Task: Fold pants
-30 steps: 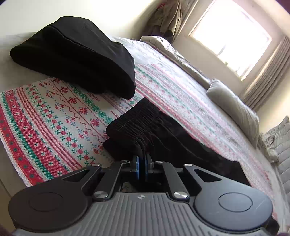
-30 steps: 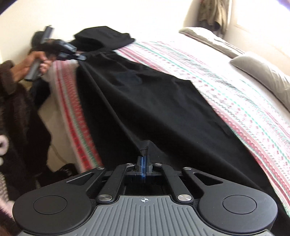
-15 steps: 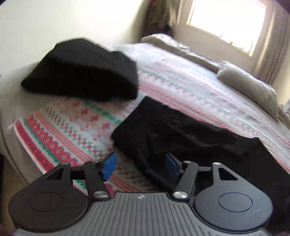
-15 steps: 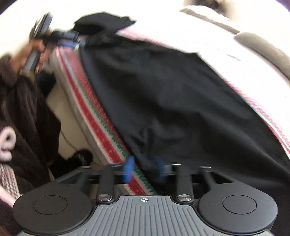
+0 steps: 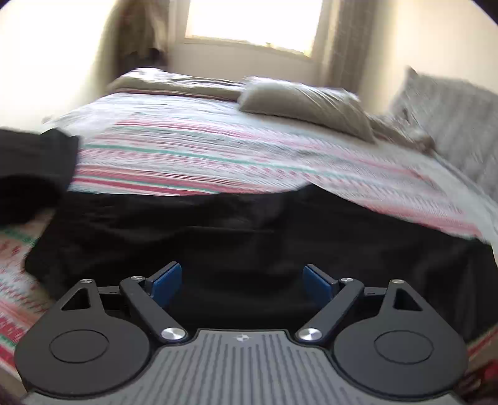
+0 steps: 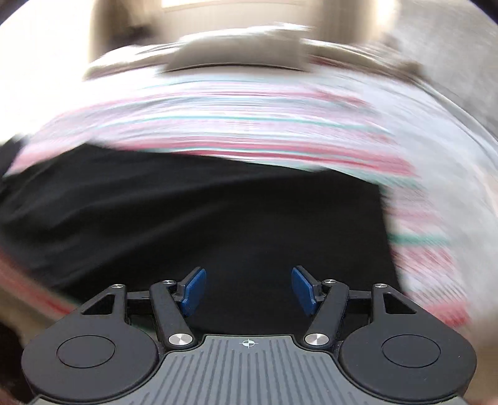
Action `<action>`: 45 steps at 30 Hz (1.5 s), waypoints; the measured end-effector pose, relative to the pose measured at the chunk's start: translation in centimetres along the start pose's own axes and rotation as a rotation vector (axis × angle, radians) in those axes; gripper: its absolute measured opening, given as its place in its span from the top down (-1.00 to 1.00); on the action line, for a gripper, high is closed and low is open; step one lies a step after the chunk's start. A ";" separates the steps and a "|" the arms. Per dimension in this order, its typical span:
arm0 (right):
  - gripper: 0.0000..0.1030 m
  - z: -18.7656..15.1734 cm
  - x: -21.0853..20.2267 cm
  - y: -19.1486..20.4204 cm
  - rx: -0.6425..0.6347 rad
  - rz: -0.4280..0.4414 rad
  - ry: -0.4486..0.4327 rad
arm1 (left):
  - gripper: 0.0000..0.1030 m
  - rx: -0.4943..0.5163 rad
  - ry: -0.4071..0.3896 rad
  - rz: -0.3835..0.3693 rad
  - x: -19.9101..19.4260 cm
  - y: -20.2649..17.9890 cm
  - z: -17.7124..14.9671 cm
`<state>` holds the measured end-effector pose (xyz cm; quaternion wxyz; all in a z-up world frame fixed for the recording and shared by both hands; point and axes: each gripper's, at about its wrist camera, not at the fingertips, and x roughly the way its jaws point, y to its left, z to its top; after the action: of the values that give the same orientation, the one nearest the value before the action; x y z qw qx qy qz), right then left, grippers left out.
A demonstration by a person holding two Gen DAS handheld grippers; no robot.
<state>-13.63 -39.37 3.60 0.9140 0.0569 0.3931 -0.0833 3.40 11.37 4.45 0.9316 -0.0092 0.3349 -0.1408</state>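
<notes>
The black pants [image 5: 249, 227] lie flat along the near edge of the bed on a red, green and white patterned blanket [image 5: 218, 155]. My left gripper [image 5: 242, 285] is open and empty, just above the pants near the bed's edge. In the right wrist view the pants [image 6: 218, 218] fill the middle, blurred by motion. My right gripper [image 6: 249, 288] is open and empty above the black cloth.
A second pile of black clothing [image 5: 34, 168] lies at the left on the blanket. Beige pillows [image 5: 305, 106] and a grey cushion [image 5: 451, 124] lie at the far side of the bed, under a bright window [image 5: 255, 21].
Both grippers let go of the pants and opened wide. Both swung round to face across the bed toward the window; the pants now lie flat.
</notes>
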 end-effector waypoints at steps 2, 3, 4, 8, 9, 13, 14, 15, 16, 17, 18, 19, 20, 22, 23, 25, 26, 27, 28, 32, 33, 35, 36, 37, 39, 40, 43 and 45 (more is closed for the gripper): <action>-0.19 -0.5 0.2 -3.4 0.086 -0.068 -0.007 | -0.71 0.044 0.004 -0.003 0.8 -1.1 0.0; -0.19 -0.8 0.5 -5.0 0.132 -0.091 -0.008 | -0.71 0.062 0.007 -0.005 1.2 -1.6 0.0; -0.19 -1.0 0.8 -6.3 0.171 -0.104 -0.009 | -0.71 0.075 0.012 -0.007 1.7 -2.0 0.0; -0.17 -1.9 2.8 -10.4 0.269 -0.147 -0.005 | -0.71 0.096 0.043 -0.007 3.2 -3.0 0.0; -0.16 -2.2 3.5 -11.3 0.295 -0.153 0.007 | -0.71 0.102 0.053 -0.001 3.5 -3.2 -0.1; -0.05 -3.8 5.2 -12.2 0.347 -0.137 0.018 | -0.71 0.119 0.098 0.017 4.6 -3.7 -0.5; 0.21 -4.0 5.3 -11.8 0.317 -0.142 0.006 | -0.71 0.123 0.112 0.023 4.9 -3.7 -0.6; 0.69 -4.0 5.3 -11.3 0.283 -0.140 0.003 | -0.71 0.126 0.124 0.029 5.1 -3.7 -0.8; 0.89 -4.0 5.1 -10.8 0.261 -0.126 0.004 | -0.71 0.128 0.138 0.035 5.4 -3.7 -1.0; 0.94 -3.9 4.6 -10.4 0.252 -0.123 0.006 | -0.71 0.129 0.153 0.040 5.7 -3.7 -1.1; 0.95 -3.8 4.2 -10.0 0.240 -0.149 -0.002 | -0.71 0.129 0.172 0.047 6.0 -3.6 -1.2; 0.95 -3.6 3.8 -9.6 0.225 -0.187 -0.016 | -0.71 0.130 0.191 0.055 6.1 -3.6 -1.4; 0.96 -3.6 3.2 -9.5 0.222 -0.215 -0.029 | -0.71 0.135 0.209 0.062 6.5 -3.5 -1.6; 0.96 -3.8 3.1 -9.7 0.238 -0.222 -0.006 | -0.76 0.154 0.213 0.067 6.7 -3.4 -1.8; 0.94 -3.9 3.8 -9.8 0.236 -0.229 0.033 | -0.76 0.159 0.217 0.068 6.7 -3.4 -1.7; 0.88 -4.1 4.9 -9.3 0.184 -0.255 0.069 | -0.76 0.164 0.229 0.063 6.6 -3.2 -1.4; 0.68 -4.0 4.8 -8.9 0.169 -0.272 0.068 | -0.76 0.169 0.232 0.059 6.6 -3.2 -0.9; 0.52 -3.8 4.5 -8.5 0.165 -0.297 0.067 | -0.76 0.180 0.219 0.051 6.5 -3.1 -0.4; 0.40 -3.7 4.3 -8.4 0.157 -0.312 0.059 | -0.76 0.194 0.198 0.048 6.3 -3.2 0.2; 0.10 -2.6 3.4 -8.1 0.144 -0.299 0.001 | -0.76 0.273 0.112 0.051 6.6 -3.8 3.5; 0.09 -2.2 3.5 -8.1 0.148 -0.294 -0.010 | -0.76 0.292 0.098 0.037 7.2 -3.9 4.5; 0.07 -1.2 3.9 -8.1 0.155 -0.274 -0.034 | -0.76 0.305 0.090 0.001 9.2 -4.2 6.5; 0.03 -0.6 4.4 -8.1 0.160 -0.262 -0.046 | -0.75 0.302 0.091 -0.019 10.4 -4.3 7.4; 0.02 -0.1 4.8 -8.1 0.167 -0.251 -0.057 | -0.74 0.298 0.096 -0.041 11.8 -4.5 8.2; 0.02 0.7 5.8 -8.2 0.191 -0.229 -0.074 | -0.69 0.290 0.111 -0.064 14.6 -4.9 9.5; 0.02 1.1 6.3 -8.3 0.206 -0.217 -0.081 | -0.66 0.290 0.121 -0.074 16.0 -5.3 10.0; 0.02 2.0 7.9 -9.2 0.261 -0.197 -0.100 | -0.56 0.289 0.150 -0.099 19.6 -6.2 11.1; 0.02 2.4 8.8 -10.2 0.301 -0.193 -0.111 | -0.47 0.281 0.168 -0.122 21.2 -6.5 11.3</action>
<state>-8.01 -50.70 -1.56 0.9031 0.1505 0.3288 -0.2317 24.44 -1.46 0.79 0.8821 0.1126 0.3876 -0.2430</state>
